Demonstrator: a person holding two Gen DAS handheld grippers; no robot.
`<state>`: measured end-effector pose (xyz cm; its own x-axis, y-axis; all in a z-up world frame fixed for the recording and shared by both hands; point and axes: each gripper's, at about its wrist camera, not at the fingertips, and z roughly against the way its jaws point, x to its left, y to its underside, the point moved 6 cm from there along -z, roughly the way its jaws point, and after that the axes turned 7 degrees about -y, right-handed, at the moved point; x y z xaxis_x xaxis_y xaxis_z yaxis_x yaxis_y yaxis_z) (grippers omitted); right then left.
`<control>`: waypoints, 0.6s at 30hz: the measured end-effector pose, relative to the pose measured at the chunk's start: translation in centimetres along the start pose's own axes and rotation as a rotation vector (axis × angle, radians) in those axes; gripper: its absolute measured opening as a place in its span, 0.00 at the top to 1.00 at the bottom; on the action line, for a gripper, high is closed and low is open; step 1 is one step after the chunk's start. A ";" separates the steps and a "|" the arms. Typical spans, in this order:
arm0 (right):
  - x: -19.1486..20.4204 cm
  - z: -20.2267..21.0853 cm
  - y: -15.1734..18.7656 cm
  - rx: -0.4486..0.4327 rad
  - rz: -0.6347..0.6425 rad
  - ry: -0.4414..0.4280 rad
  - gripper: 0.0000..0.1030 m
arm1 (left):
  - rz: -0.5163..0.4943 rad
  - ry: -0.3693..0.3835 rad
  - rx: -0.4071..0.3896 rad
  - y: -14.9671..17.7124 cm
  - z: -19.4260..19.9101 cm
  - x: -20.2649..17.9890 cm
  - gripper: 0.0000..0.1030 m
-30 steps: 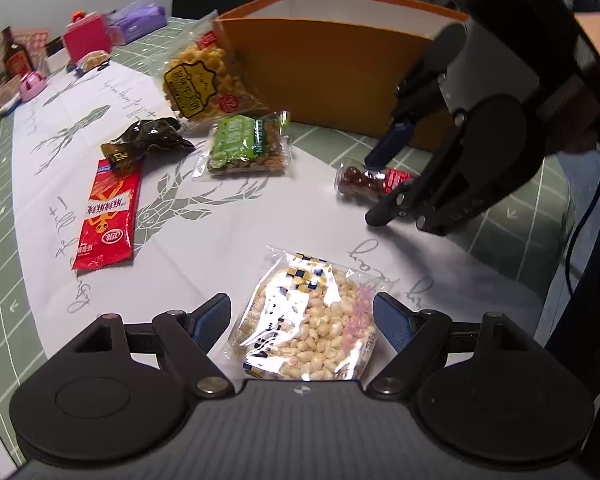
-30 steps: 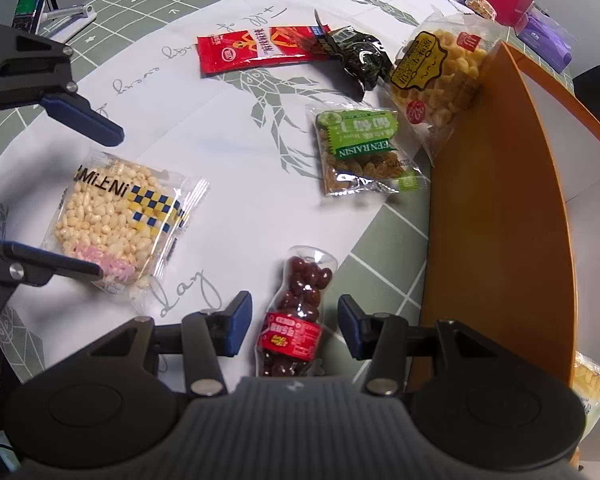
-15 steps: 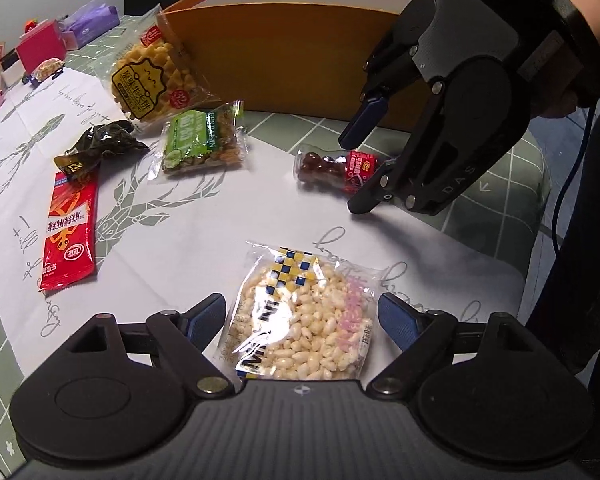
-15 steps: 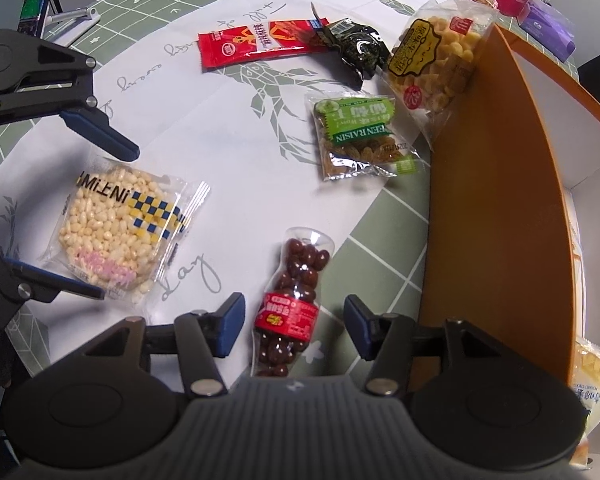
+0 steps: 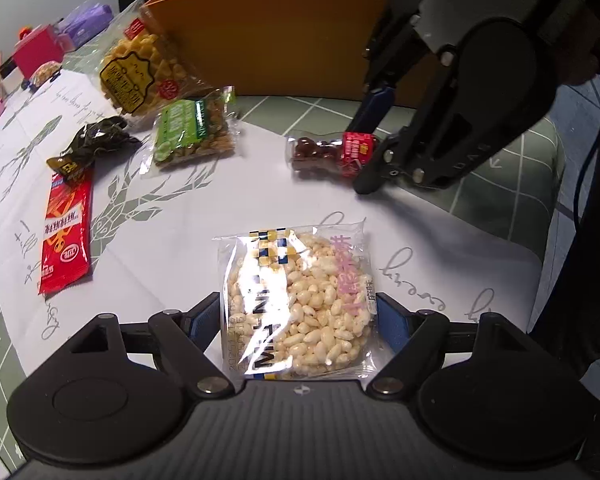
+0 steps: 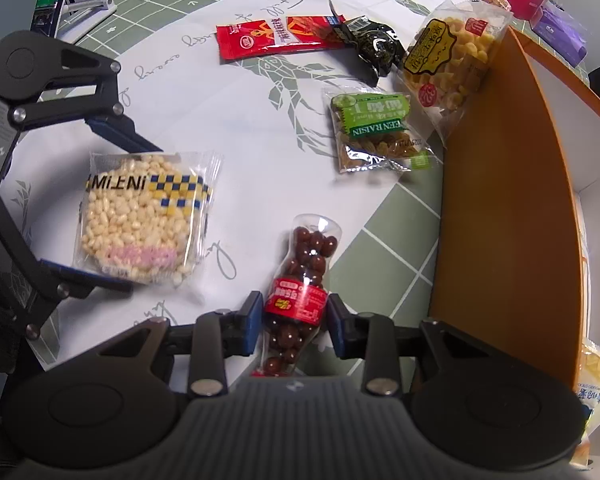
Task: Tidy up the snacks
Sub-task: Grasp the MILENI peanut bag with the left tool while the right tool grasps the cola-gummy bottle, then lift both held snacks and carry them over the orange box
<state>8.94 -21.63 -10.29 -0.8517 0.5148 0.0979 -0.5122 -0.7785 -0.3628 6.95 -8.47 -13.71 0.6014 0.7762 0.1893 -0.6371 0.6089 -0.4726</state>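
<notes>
Gripping the red-labelled waist of the bean bottle point(image 6: 298, 276), the right gripper point(image 6: 296, 322) has just been closing and now has its pads pressed on the label, the bottle lying flat at the seam where the white cloth point(image 6: 236, 120) meets the green mat point(image 6: 400, 236), just beside the orange box point(image 6: 508, 208). The left gripper point(image 5: 298, 316) straddles the rice cake pack point(image 5: 296, 304) near the cloth's near edge; its jaws have just been closing a little, but they stand wide, and whether the pads already touch the wrapper's edges cannot be told from the left wrist view, so it reads as not yet clamped. Judged from the layout, sorting is at an early stage. One pale snack bag point(image 6: 598, 380) shows inside the box at its near corner. Six items remain on the table: the bottle, the rice cake pack, the raisin pack point(image 6: 376, 132) and the yellow puff bag point(image 6: 448, 60), which leans on the box's outer wall, and toward the far edge the dark pouch point(image 6: 374, 46) and the red sachet point(image 6: 276, 36), whose ends overlap. The likely step in hand is a paired pick-up, bottle first, followed by transfer over the box wall.
</notes>
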 end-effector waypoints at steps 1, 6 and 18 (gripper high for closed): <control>0.0 0.0 0.0 0.000 0.001 0.002 0.69 | 0.011 -0.001 -0.008 -0.1 0.2 0.1 0.10; -0.3 0.6 -0.2 -0.020 -0.008 0.004 0.69 | 0.051 -0.031 -0.041 -0.9 1.0 1.0 0.10; -1.8 5.4 -2.4 -0.176 -0.052 0.027 0.71 | 0.178 -0.082 -0.135 -3.7 4.1 3.2 0.10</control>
<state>11.04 -22.66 -4.56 -0.8202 0.5639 0.0962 -0.5260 -0.6772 -0.5144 9.20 -7.53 -7.81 0.4406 0.8834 0.1594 -0.6559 0.4380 -0.6147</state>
